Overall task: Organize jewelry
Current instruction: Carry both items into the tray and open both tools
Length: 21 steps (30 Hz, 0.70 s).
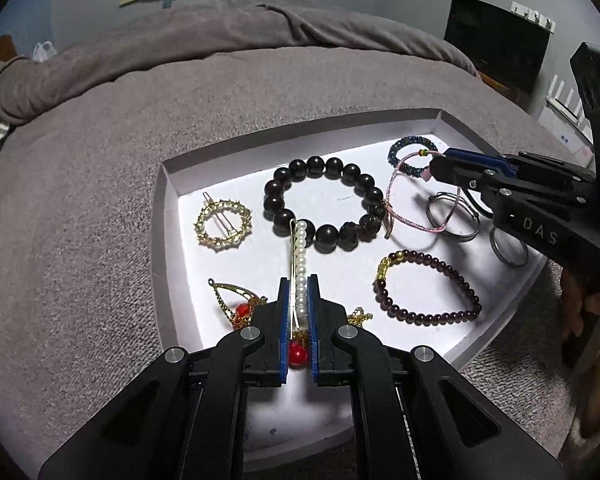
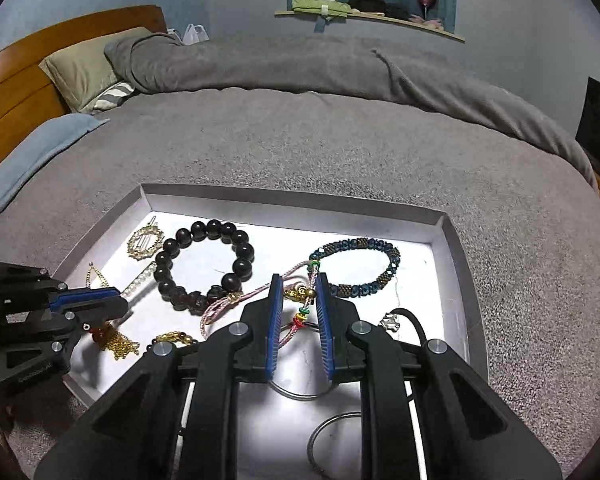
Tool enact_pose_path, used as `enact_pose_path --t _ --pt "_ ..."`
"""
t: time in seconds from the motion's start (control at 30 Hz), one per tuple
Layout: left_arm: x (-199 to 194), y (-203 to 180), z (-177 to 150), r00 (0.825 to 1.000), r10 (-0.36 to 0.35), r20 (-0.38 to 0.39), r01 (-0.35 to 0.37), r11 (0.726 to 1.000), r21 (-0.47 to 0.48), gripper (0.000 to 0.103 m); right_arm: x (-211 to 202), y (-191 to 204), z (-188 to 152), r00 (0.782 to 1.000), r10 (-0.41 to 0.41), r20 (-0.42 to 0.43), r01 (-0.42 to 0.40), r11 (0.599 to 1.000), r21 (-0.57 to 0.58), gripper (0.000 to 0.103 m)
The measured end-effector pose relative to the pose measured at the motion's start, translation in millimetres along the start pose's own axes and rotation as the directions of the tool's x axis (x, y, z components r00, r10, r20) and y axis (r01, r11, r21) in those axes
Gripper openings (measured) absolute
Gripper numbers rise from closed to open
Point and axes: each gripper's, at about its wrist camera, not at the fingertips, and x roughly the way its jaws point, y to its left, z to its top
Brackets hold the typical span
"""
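A shallow white tray (image 1: 168, 184) lies on a grey bed (image 1: 100, 140), and the jewelry is spread over its floor.

The left gripper (image 1: 299, 280) is nearly closed, its blue pads pinching a pearl clip (image 1: 300, 264) at the tray's near edge; the clip's far tip rests against a black bead bracelet (image 1: 324, 202) in the middle of the tray. A red bead on gold chain (image 1: 298, 354) sits between the pads, close to the camera. A round gold hair clip (image 1: 224, 226) lies toward the tray's left edge, apart from the bracelet.

The right gripper (image 2: 298, 280) stands narrowly parted around a pink cord (image 2: 296, 332) with gold charms and coloured knots; whether the pads press it I cannot tell. Just beyond lies a blue bead bracelet (image 2: 384, 276), near the tray's far right corner. A garnet bracelet (image 1: 428, 286) lies toward the near right edge, and silver rings (image 1: 452, 216) lie beside the right gripper's body.
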Motion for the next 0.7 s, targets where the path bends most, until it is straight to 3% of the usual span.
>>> enact_pose_path --t 0.37,0.43,0.5,0.57,0.7 --pt "2.6 -1.6 0.2 1.0 0.011 -0.003 -0.011 1.0 0.005 0.009 4.1 -9.5 -0.8 1.0 -0.009 -0.01 0.01 0.999 0.038 0.018" --pt "2.4 -1.5 0.0 1.0 0.008 -0.001 -0.008 1.0 0.002 0.01 3.2 -12.0 -0.5 1.0 -0.007 -0.005 0.007 0.999 0.05 0.03" --pt "0.6 -1.3 0.4 1.0 0.001 0.009 -0.001 1.0 -0.004 0.016 1.0 -14.6 -0.4 1.0 -0.003 0.004 0.002 0.998 0.062 0.036" --pt "-3.9 -2.1 0.7 0.999 -0.005 0.032 0.005 1.0 -0.008 0.026 -1.1 -16.6 -0.4 1.0 0.002 0.013 -0.003 0.997 0.072 0.037" --pt "-10.8 -3.4 1.3 0.998 -0.005 0.06 0.006 1.0 -0.019 0.026 -10.3 -24.9 -1.4 0.999 0.023 0.047 -0.028 0.993 0.115 0.043"
